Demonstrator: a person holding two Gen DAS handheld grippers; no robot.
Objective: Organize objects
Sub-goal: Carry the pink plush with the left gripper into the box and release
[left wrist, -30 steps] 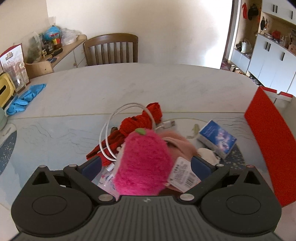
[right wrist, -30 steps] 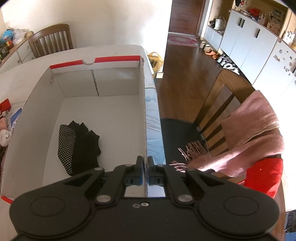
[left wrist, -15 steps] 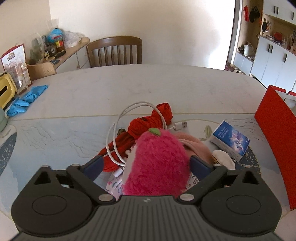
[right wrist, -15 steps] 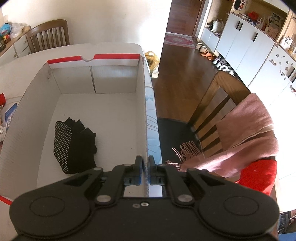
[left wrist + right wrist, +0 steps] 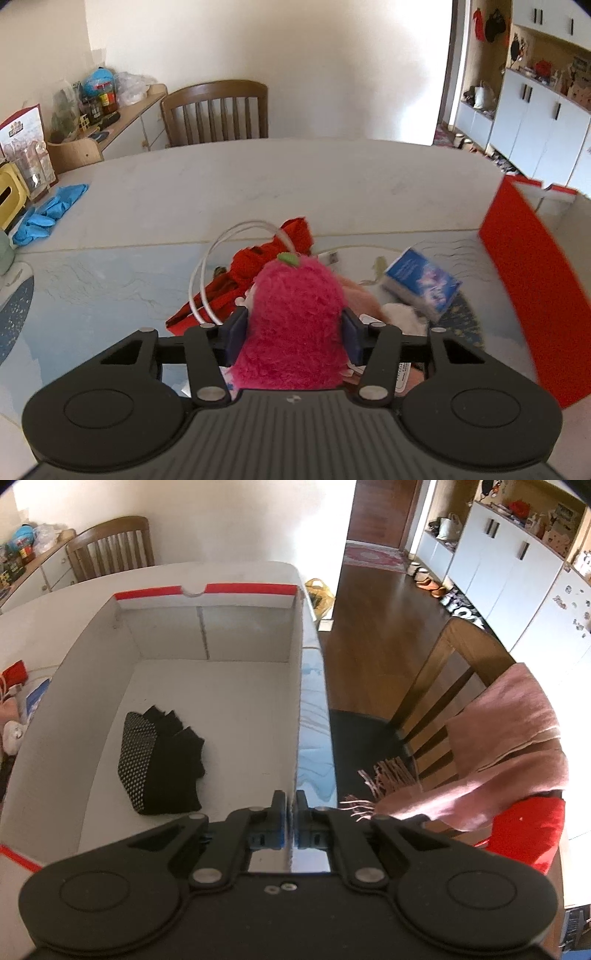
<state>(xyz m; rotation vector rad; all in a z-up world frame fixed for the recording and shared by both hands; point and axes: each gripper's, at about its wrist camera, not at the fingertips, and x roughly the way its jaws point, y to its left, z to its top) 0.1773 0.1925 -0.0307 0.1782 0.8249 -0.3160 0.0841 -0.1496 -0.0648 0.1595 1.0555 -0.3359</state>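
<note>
My left gripper (image 5: 291,338) is shut on a fuzzy pink strawberry plush (image 5: 295,321) with a green tip, held above a pile on the table: red cloth (image 5: 258,258), a white cable (image 5: 210,266), a blue packet (image 5: 421,288) and pale pink fabric (image 5: 360,295). My right gripper (image 5: 290,821) is shut on the right wall (image 5: 299,701) of a red-and-white cardboard box, which holds a black dotted cloth (image 5: 155,760). The box's red outer side (image 5: 532,280) shows at the right of the left wrist view.
Blue gloves (image 5: 48,214) lie at the table's far left. A wooden chair (image 5: 216,110) stands behind the table. Another chair (image 5: 454,686) with a pink scarf (image 5: 506,746) stands to the right of the box, by the table edge.
My left gripper closed on the strawberry plush and lifted it slightly off the pile. My right gripper stayed clamped on the box wall, with the view shifting a little.
</note>
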